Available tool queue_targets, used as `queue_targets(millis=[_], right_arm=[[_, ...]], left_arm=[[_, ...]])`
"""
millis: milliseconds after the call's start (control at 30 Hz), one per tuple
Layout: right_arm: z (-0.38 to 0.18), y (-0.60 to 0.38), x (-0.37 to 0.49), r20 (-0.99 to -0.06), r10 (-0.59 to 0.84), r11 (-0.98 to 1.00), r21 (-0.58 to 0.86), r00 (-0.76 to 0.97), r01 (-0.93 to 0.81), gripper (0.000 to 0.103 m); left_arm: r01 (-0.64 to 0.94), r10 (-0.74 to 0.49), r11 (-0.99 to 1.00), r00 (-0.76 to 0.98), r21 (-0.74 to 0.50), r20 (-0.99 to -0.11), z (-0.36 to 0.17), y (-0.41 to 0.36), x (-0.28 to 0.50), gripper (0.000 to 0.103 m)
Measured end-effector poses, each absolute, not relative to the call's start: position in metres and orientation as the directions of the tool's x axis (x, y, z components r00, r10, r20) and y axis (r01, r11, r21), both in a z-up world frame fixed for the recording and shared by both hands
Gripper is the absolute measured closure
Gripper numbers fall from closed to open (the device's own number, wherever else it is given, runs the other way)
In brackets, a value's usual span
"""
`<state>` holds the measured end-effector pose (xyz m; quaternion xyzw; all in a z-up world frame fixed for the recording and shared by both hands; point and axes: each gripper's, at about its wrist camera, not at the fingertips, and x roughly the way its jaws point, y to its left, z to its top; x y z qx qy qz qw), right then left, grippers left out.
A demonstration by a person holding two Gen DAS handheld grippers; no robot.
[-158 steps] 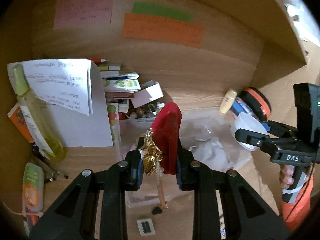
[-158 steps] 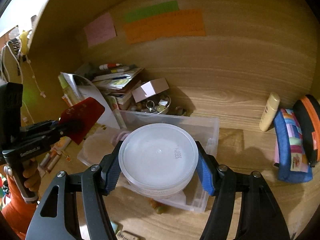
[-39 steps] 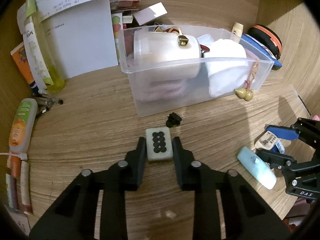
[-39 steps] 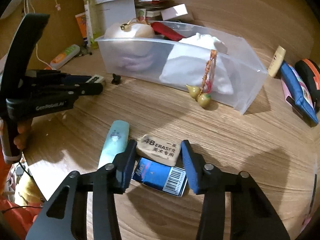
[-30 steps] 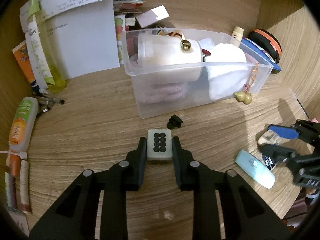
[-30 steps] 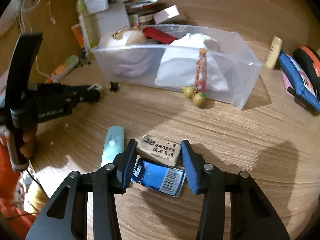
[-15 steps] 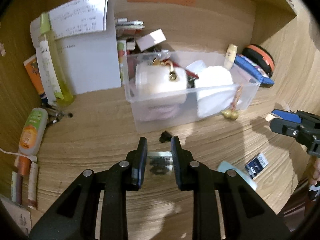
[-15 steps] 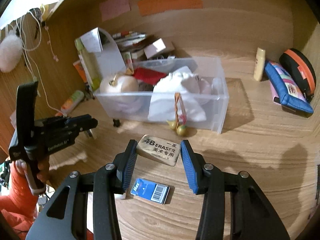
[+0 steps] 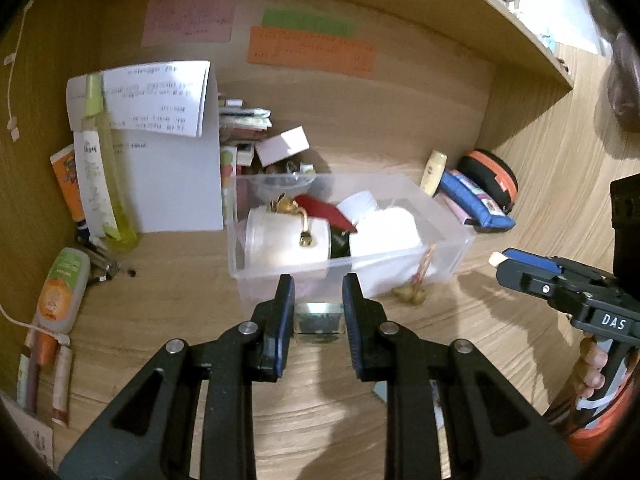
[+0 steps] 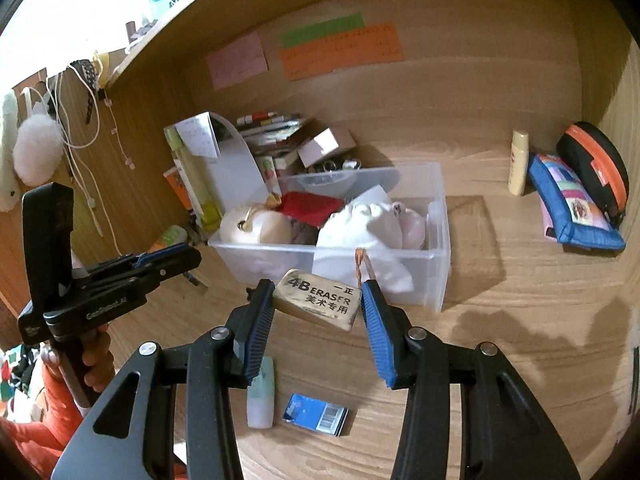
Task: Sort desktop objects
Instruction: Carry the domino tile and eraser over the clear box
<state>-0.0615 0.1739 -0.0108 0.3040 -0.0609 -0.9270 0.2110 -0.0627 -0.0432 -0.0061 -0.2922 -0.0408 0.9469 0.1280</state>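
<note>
My left gripper (image 9: 318, 300) is shut on a small white tile with black dots (image 9: 319, 319), held above the desk just in front of the clear plastic bin (image 9: 448, 216). My right gripper (image 10: 318, 300) is shut on a beige 4B eraser (image 10: 318, 299), also lifted in front of the bin (image 10: 438, 216). The bin holds a white jar (image 9: 286, 242), a red pouch (image 10: 310, 204) and a white cloth bag (image 10: 360, 220). A gourd charm on a cord (image 9: 416, 284) hangs over the bin's front wall. The left gripper also shows in the right wrist view (image 10: 188, 258).
A pale blue tube (image 10: 262, 394) and a blue barcode packet (image 10: 316, 414) lie on the desk below my right gripper. A yellow-green bottle (image 9: 102, 176), papers and books stand back left. Pencil cases (image 10: 572, 200) and a small cream bottle (image 10: 519, 162) sit at right.
Both grippers have lifted their objects off the desk and risen toward the bin. The tile and the eraser stay gripped; the blue packet and the tube stayed on the desk.
</note>
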Motion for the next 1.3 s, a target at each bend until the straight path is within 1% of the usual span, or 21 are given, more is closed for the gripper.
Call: queue_targets(millis=[300, 633, 833, 1300], right_arm=[[0.003, 0.181, -0.079, -0.511, -0.424, -0.906, 0.234, -0.748, 0.353, 0.062], [0.009, 0.189, -0.105, -0.514, -0.408, -0.913, 0.213, -0.755, 0.349, 0.062], [0.003, 0.192, -0.117, -0.517, -0.407, -0.913, 0.216, -0.753, 0.345, 0.062], [-0.027, 0.187, -0.152, -0.578, -0.364, -0.931, 0.217, -0.730, 0.293, 0.062]], left_arm=[[-0.233, 0.296, -0.955, -0.807, -0.185, -0.511, 0.013, -0.039, -0.077, 0.079], [-0.267, 0.320, -0.947, -0.799, -0.177, -0.509, 0.026, -0.021, -0.106, 0.079], [-0.285, 0.330, -0.944, -0.781, -0.167, -0.531, 0.020, -0.009, -0.124, 0.079], [-0.307, 0.354, -0.934, -0.729, -0.182, -0.586, -0.005, 0.007, -0.155, 0.079]])
